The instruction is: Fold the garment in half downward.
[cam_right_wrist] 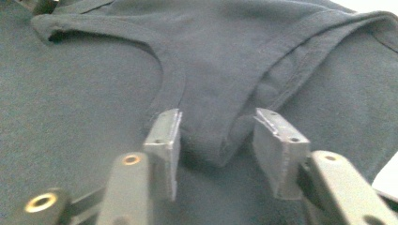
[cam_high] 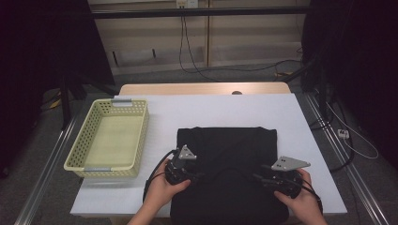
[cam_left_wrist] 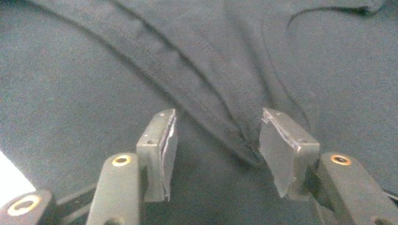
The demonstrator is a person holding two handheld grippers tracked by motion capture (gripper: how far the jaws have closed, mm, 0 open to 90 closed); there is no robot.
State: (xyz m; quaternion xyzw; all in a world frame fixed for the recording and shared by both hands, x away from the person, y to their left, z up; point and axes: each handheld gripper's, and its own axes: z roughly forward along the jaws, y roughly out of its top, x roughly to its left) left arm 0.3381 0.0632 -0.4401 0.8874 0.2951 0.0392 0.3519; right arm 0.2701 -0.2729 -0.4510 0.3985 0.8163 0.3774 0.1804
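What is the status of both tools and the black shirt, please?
Left tool open, jaws astride a fabric ridge. Right tool open, jaws either side of a folded corner. Black shirt flat on the table. Yellow basket aside, nothing blocking.

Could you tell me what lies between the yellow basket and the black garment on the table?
Nothing: in the high view only a bare strip of the white table cover separates the yellow basket from the black garment.

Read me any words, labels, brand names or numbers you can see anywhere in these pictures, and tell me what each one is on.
No readable text anywhere.
Black garment: plain fabric with seams and hems, no print or tag showing.
Yellow basket: no label.
Left gripper and right gripper: no markings.
Pale plate on the back wall: too small to read.
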